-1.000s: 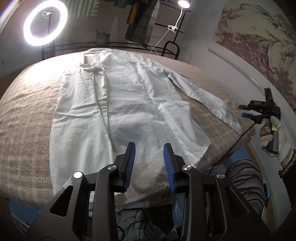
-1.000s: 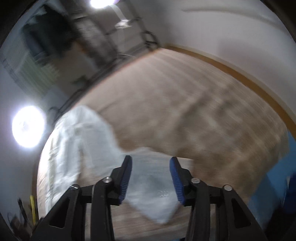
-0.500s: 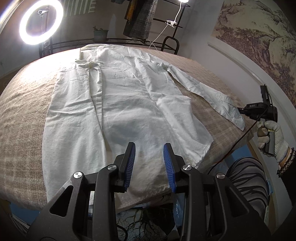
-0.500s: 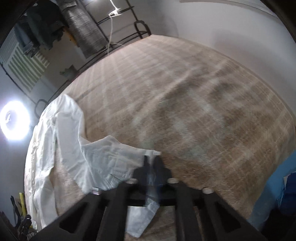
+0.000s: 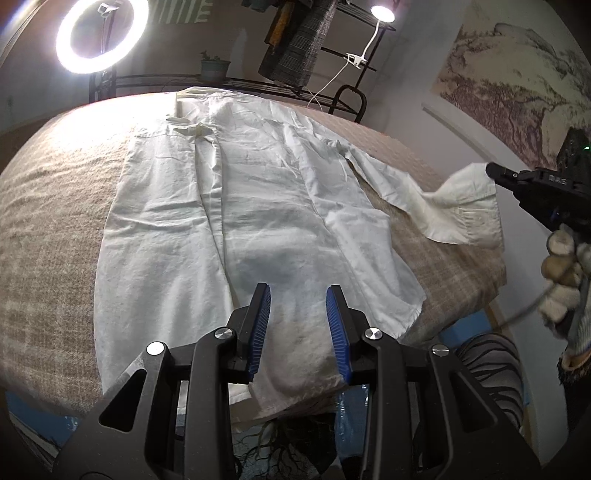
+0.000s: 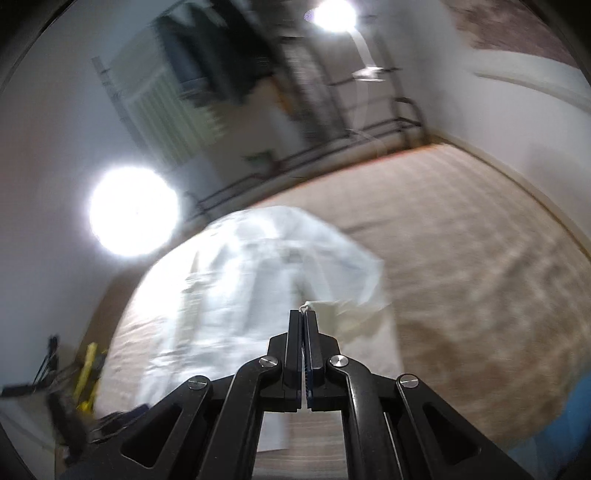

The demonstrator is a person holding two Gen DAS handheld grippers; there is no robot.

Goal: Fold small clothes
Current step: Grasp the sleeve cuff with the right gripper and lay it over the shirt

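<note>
A white long-sleeved shirt [image 5: 236, 206] lies flat on a beige checked blanket [image 5: 48, 206], collar at the far end. My left gripper [image 5: 297, 306] hovers over the shirt's near hem, open, with nothing between its blue pads. At the right edge of the left wrist view my right gripper [image 5: 493, 171], in a gloved hand [image 5: 565, 277], is shut on the cuff of the shirt sleeve [image 5: 465, 206] and holds it lifted off the blanket. In the blurred right wrist view the right gripper [image 6: 303, 314] pinches a bit of white cloth, with the shirt [image 6: 236, 295] spread beyond it.
A lit ring light [image 5: 101, 35] and a black metal rack [image 5: 325, 92] with hanging dark clothes stand behind the far edge. A wall with a landscape painting [image 5: 517, 92] runs along the right. A striped trouser leg [image 5: 487, 373] shows at the blanket's near right corner.
My right gripper closed on the sleeve cuff and has lifted it off the blanket, up and toward the shirt's body. The left gripper has stayed over the hem, still open.
</note>
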